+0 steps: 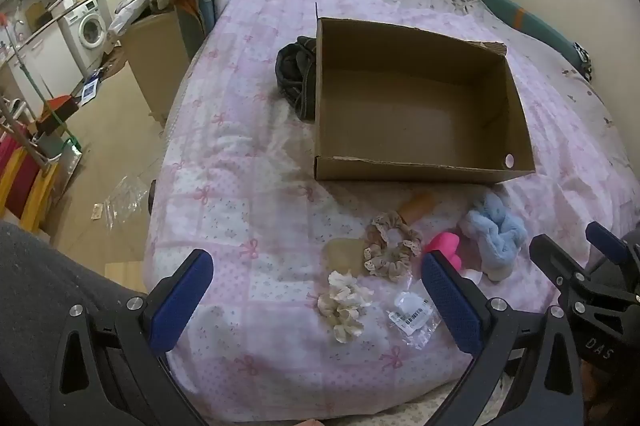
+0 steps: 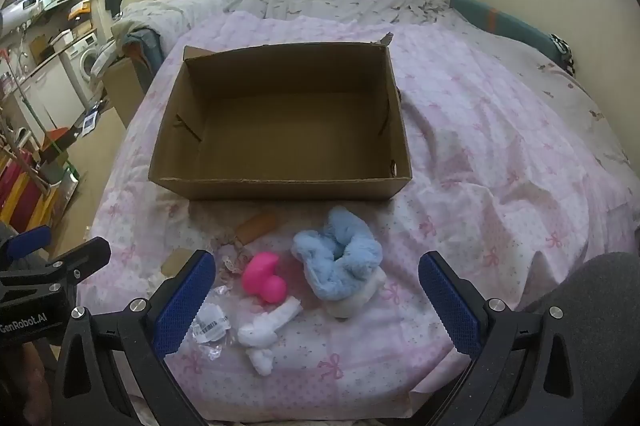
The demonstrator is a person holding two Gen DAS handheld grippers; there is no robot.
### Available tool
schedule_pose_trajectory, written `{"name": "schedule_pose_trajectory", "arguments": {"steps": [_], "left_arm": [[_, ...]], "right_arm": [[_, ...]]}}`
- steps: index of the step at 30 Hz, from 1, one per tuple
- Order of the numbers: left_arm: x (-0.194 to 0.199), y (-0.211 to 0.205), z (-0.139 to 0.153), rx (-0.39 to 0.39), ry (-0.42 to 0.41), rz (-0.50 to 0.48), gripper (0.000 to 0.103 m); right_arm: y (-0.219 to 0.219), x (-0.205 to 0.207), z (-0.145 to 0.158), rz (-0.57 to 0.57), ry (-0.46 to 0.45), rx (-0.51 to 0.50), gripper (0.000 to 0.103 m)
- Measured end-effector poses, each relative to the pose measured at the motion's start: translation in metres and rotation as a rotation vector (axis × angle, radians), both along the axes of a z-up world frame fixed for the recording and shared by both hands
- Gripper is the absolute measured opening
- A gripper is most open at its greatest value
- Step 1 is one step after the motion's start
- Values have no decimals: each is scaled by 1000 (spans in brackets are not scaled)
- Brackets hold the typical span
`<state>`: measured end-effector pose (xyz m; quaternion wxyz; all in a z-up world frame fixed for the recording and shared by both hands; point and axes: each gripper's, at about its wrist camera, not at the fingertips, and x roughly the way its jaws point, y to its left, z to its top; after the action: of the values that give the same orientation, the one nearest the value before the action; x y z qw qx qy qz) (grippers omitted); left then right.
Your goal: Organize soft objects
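Just below the empty cardboard box (image 2: 280, 118), at 6 o'clock, blue fluffy scrunchie (image 2: 340, 254) sits loose with both the left gripper (image 1: 318, 302) and right gripper (image 2: 316, 302) spread wide, empty, so a sloppy grab could snag the bedsheet (image 2: 500, 154) too.

You have open bedspread (image 2: 500, 146) to the right of the cardboard box (image 2: 280, 182), wide enough for a gripper to pass. The box's open top is clear, but its near wall stands between you and its floor. In front of it the small things crowd together: blue scrunchie (image 2: 340, 250), pink toy (image 2: 264, 278), white cloth (image 2: 264, 334), beige scrunchie (image 1: 392, 246). A dark bundle (image 1: 296, 74) blocks the box's left side.
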<state>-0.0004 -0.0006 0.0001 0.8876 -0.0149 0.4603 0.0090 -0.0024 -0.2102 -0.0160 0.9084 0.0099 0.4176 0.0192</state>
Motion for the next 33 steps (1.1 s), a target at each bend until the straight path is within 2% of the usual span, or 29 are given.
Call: {"name": "schedule_pose_trajectory", "arguments": {"steps": [33], "left_arm": [[1,-1,-3,-2,5,3,103]], "right_arm": [[2,1,-3,6,16,14,103]]}}
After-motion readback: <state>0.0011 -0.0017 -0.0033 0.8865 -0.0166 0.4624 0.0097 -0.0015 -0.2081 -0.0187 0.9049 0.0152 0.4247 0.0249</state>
